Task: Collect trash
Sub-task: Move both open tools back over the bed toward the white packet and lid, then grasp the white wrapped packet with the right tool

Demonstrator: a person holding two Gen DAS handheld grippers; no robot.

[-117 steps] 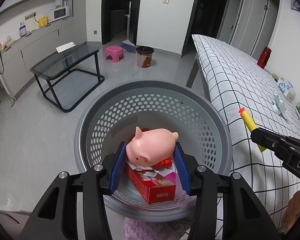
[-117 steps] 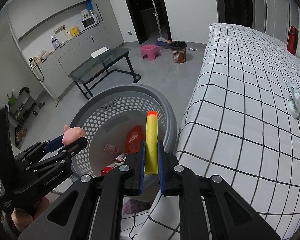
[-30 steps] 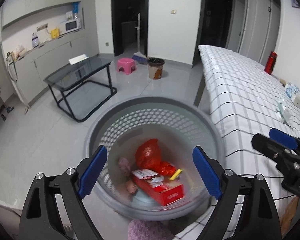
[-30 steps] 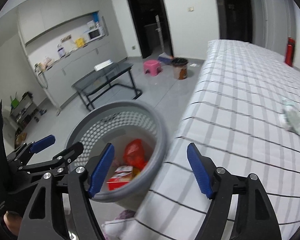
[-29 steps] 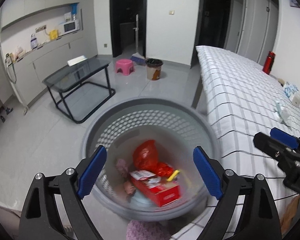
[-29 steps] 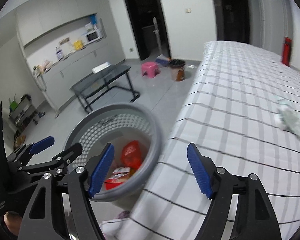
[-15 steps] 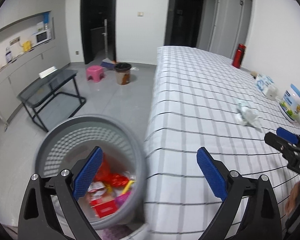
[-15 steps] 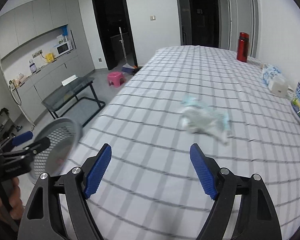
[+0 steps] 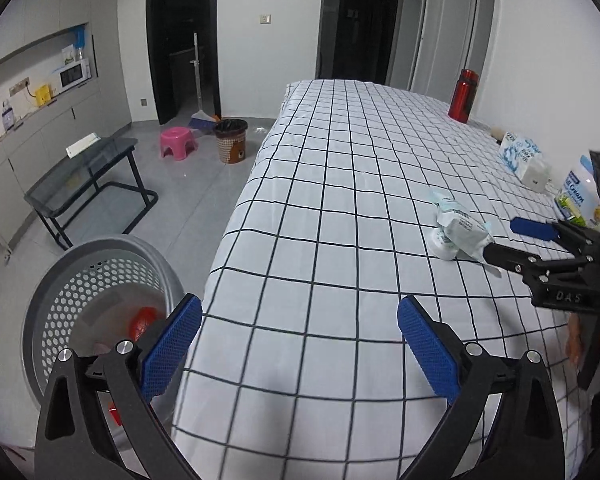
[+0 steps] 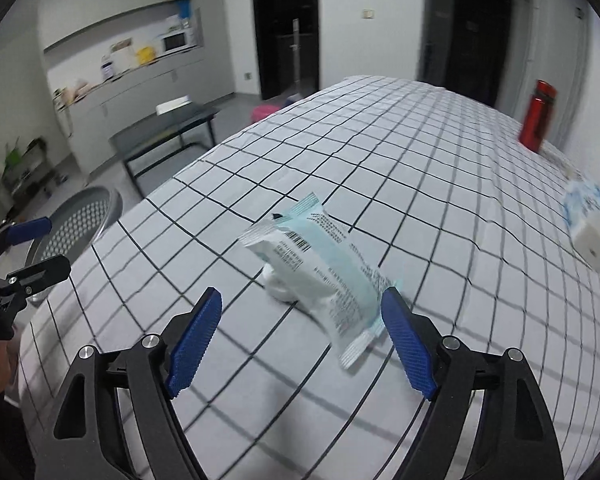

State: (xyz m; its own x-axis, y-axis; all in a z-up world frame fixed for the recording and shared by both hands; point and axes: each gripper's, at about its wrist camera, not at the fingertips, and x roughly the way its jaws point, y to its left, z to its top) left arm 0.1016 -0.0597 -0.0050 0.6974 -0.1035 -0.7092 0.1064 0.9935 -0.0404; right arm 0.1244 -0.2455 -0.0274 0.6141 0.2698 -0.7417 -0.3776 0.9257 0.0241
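Note:
A pale teal and white wrapper (image 10: 320, 264) lies on the checked bedspread, partly over a small white roll (image 10: 278, 286). My right gripper (image 10: 302, 300) hovers just short of the wrapper, open, its blue pads on either side of the wrapper's near end without touching it. From the left wrist the same wrapper (image 9: 460, 228) shows at the right, with the right gripper (image 9: 500, 237) beside it. My left gripper (image 9: 298, 312) hangs over the bed's near corner, its jaws opening with nothing between them. The grey perforated basket (image 9: 100, 248) stands on the floor to its left and holds red trash.
A red bottle (image 9: 463, 96), a tissue pack (image 9: 520, 156) and a white tub (image 9: 578, 196) stand along the bed's far right side. A glass side table (image 9: 80, 168), a pink stool (image 9: 176, 142) and a small bin (image 9: 230, 140) stand on the grey floor.
Both grippers swung right from above the basket to over the bed. The pig toy and foam dart they held earlier are gone from them. The wrapper now sits close before the right gripper.

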